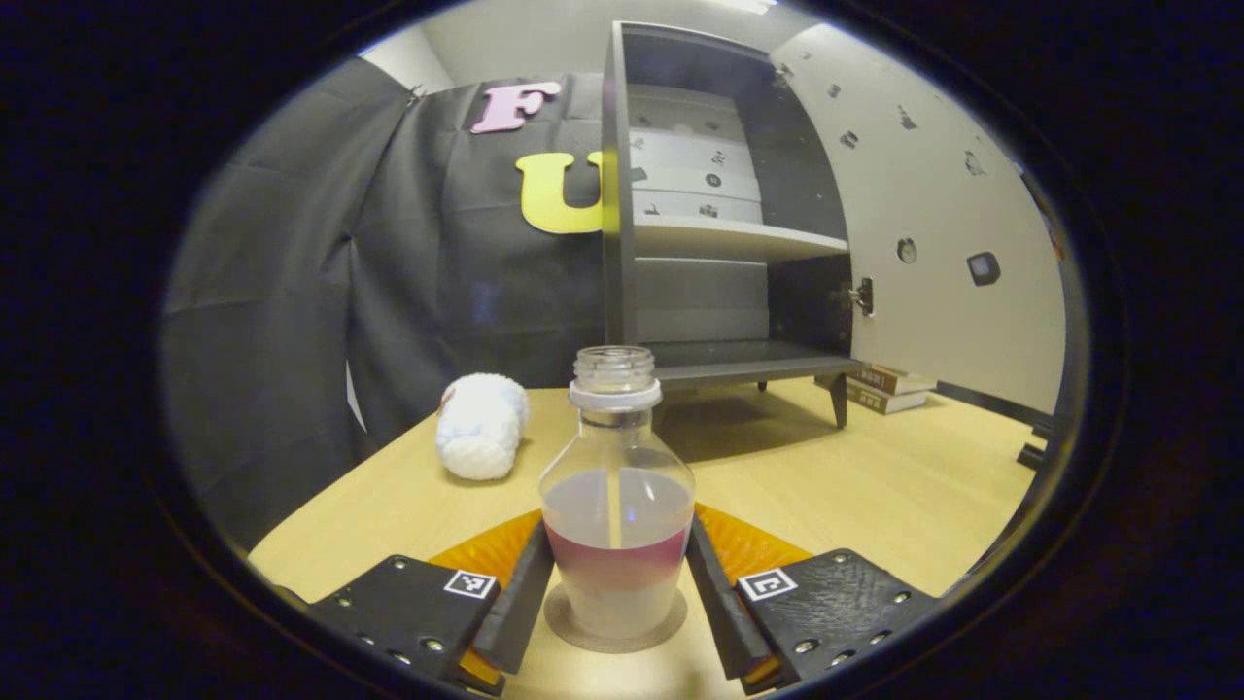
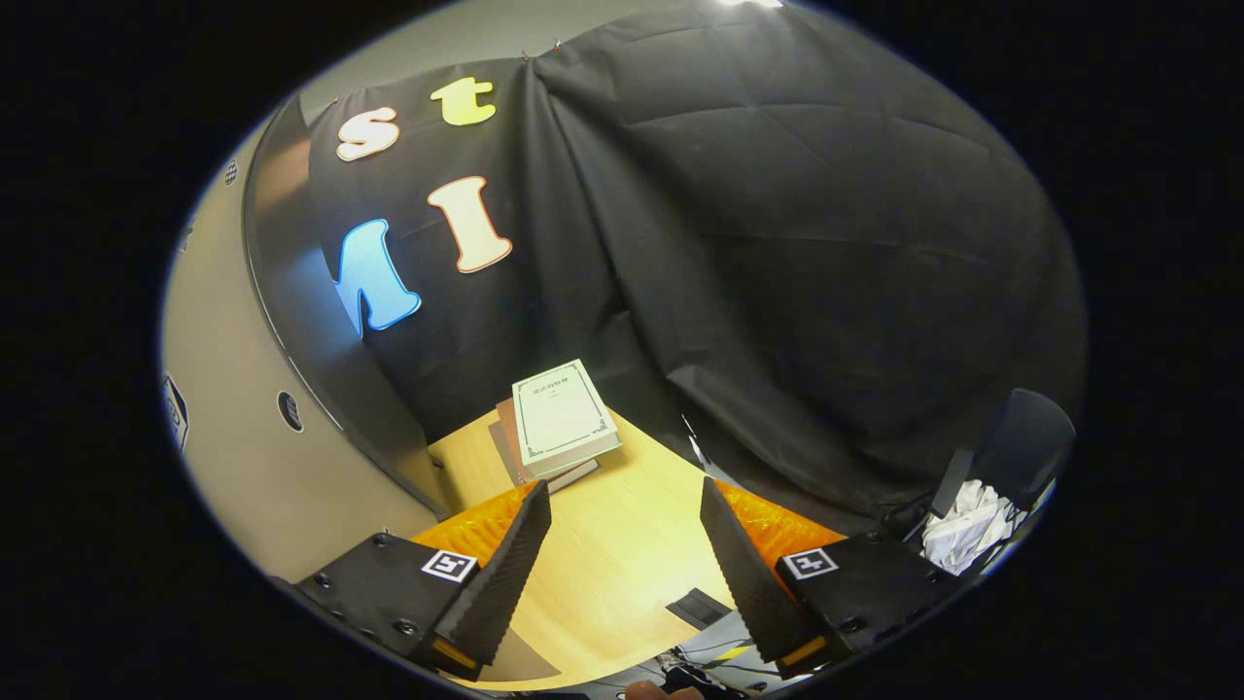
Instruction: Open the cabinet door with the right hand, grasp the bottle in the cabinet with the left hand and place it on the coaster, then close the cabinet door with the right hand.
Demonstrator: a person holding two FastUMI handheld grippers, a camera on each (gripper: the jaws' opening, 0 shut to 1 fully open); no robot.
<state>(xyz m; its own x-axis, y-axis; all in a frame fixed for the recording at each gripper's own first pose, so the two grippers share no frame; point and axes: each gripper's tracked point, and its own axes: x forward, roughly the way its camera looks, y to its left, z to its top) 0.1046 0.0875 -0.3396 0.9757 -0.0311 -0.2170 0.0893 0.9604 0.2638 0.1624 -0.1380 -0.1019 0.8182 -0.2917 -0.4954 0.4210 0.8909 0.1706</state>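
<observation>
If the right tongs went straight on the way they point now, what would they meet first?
Probably the books stacked on the table, or the black cloth just behind them. The open right tongs hold nothing, and bare tabletop lies ahead; depth is hard to judge.

Evenly lit from overhead, with a bright ceiling glow clipped at twelve o'clock in both views. Soft shadow pooled beneath the cabinet (image 1: 724, 194) on the table (image 1: 875, 476). Faint glare on the bottle (image 1: 616, 506), small highlights near its shoulder. Strong fisheye bending toward the rims, straight edges of the cabinet door (image 1: 933, 224) bowed at two o'clock. Sharp centres, mild softness and darkening at the edges.
</observation>
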